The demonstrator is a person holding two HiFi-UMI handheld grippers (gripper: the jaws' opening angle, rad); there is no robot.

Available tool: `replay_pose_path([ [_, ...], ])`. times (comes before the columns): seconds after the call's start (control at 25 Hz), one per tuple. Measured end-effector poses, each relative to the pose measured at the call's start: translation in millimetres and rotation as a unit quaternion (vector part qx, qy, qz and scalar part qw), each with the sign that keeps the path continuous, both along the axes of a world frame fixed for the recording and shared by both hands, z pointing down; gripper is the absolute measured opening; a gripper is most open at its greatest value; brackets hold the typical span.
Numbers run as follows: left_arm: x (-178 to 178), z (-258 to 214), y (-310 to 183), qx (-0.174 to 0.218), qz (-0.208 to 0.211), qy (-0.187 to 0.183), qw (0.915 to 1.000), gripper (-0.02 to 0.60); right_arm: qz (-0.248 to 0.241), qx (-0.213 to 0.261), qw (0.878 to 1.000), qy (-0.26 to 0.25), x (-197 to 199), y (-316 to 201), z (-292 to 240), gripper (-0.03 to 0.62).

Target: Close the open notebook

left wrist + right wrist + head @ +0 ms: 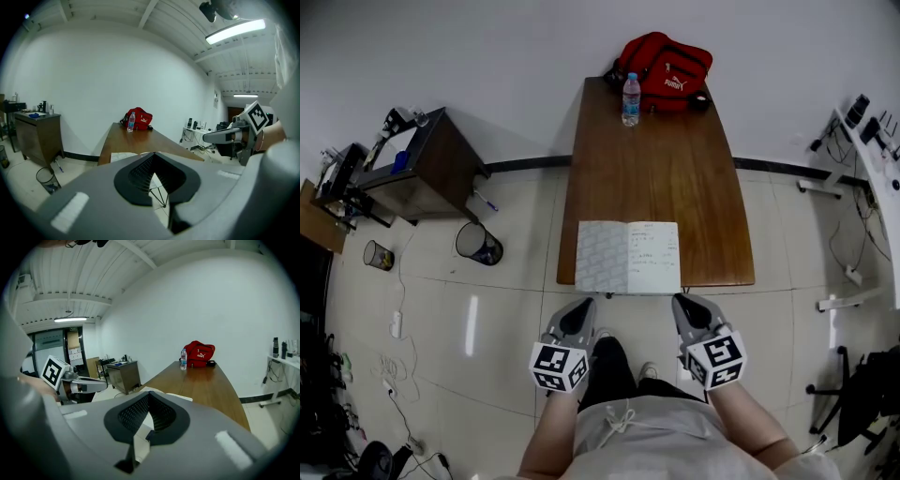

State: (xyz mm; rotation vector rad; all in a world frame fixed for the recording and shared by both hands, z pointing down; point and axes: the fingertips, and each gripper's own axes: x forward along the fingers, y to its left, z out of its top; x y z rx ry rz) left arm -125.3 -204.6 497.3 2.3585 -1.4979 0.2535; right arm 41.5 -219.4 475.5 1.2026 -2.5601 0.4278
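Open notebook (628,257) at table's (656,169) near edge; left gripper (580,304) and right gripper (685,301) just short of it, both pressed together, empty; tiled floor (506,309).

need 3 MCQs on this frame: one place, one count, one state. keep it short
1. Where on the brown wooden table does the white paper notebook lie?
A. At the far end
B. At the near edge, by the person
C. In the middle

2. How many clear plastic water bottles stand on the table?
A. One
B. Two
C. None

3. What state is the notebook in?
A. Closed
B. Open flat, pages up
C. Gripped in the tongs

Answers:
1 B: the head view shows it at the edge closest to the person.
2 A: a single bottle stands at the far end.
3 B: both pages show side by side, and neither the left tongs nor the right tongs hold it.
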Motion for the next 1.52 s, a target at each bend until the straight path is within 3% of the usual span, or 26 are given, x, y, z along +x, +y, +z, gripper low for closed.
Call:
replay_pose_path([
  [0.2,-23.7,20.2,-14.2,-0.032,-0.003,-0.007,0.9995,0.006,-0.003,-0.008,1.000,-0.002,-25.0,-19.9,4.1,0.006],
  [0.44,-58.2,71.2,-26.4,-0.103,-0.024,-0.004,0.9944,0.005,-0.023,-0.048,0.999,0.011,-59.1,-32.3,32.2,0.006],
  [0.72,-72.5,135.4,-39.3,-0.172,-0.031,0.032,0.9841,0.139,-0.054,-0.095,0.993,0.035,-92.7,-30.7,78.7,0.006],
  [0.84,-72.5,152.4,-45.4,-0.192,-0.033,0.067,0.9785,0.174,-0.062,-0.111,0.991,0.043,-100.2,-27.4,93.6,0.007],
  [0.96,-70.5,165.1,-52.4,-0.205,-0.022,0.073,0.9757,0.213,-0.065,-0.122,0.989,0.053,-102.4,-26.7,105.0,0.006],
  [1.08,-73.2,171.6,-54.9,-0.213,-0.026,0.081,0.9733,0.188,-0.066,-0.129,0.988,0.060,-101.7,-27.1,112.9,0.006],
  [1.32,-68.0,179.9,-52.6,-0.240,-0.016,0.133,0.9616,0.141,-0.066,-0.134,0.987,0.066,-102.4,-25.6,118.3,0.006],
  [1.52,-68.8,164.5,-54.8,-0.221,-0.010,0.148,0.9639,0.089,-0.064,-0.130,0.987,0.063,-102.8,-23.2,115.1,0.006],
])
